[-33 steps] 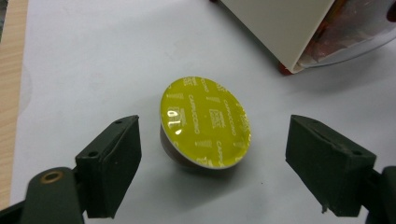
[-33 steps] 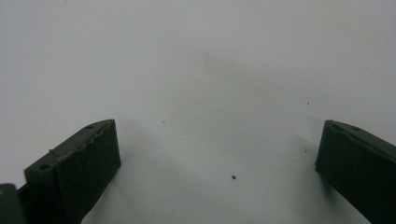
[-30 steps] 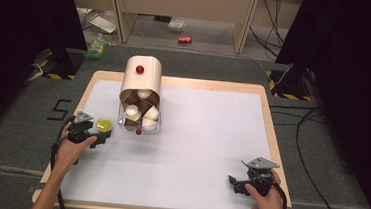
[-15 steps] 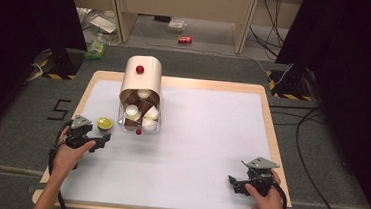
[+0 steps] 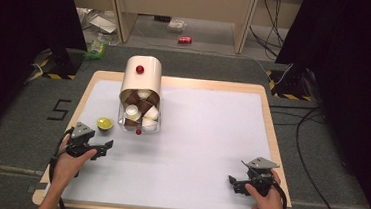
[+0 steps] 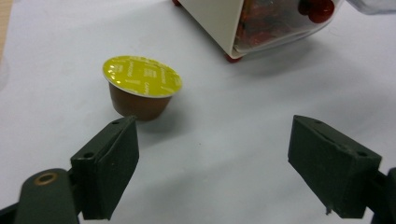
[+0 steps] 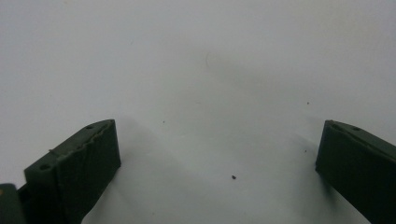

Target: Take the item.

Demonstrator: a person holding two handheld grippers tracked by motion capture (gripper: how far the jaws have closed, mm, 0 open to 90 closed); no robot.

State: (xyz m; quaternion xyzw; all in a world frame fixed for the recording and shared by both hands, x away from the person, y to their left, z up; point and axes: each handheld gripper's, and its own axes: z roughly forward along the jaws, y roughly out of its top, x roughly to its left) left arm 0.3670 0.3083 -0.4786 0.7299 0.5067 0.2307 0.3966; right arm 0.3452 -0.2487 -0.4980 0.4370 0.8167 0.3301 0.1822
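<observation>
Your left gripper (image 5: 101,148) is at the lower left of the high view, on the white table cover (image 5: 211,136). Its two black jaws stand wide apart and hold nothing. In the left gripper view the jaws are blocky, matte wedges with small screw holes, and the coffee capsule (image 6: 141,94) stands just beyond the left jaw, near it but apart. The capsule is a small round cup with brown sides that narrow toward the bottom and a flat, shiny yellow foil lid with fine print. In the high view the capsule (image 5: 104,123) sits left of the dispenser (image 5: 140,93).

The dispenser is a smooth cream box with a rounded top and a red knob. Its clear front part is full of brown and white capsules. It stands in the upper left part of the table.

Your right gripper (image 5: 234,182) is at the lower right of the high view. Its jaws are also wide open and empty, over the plain white cover with a few tiny dark specks.
</observation>
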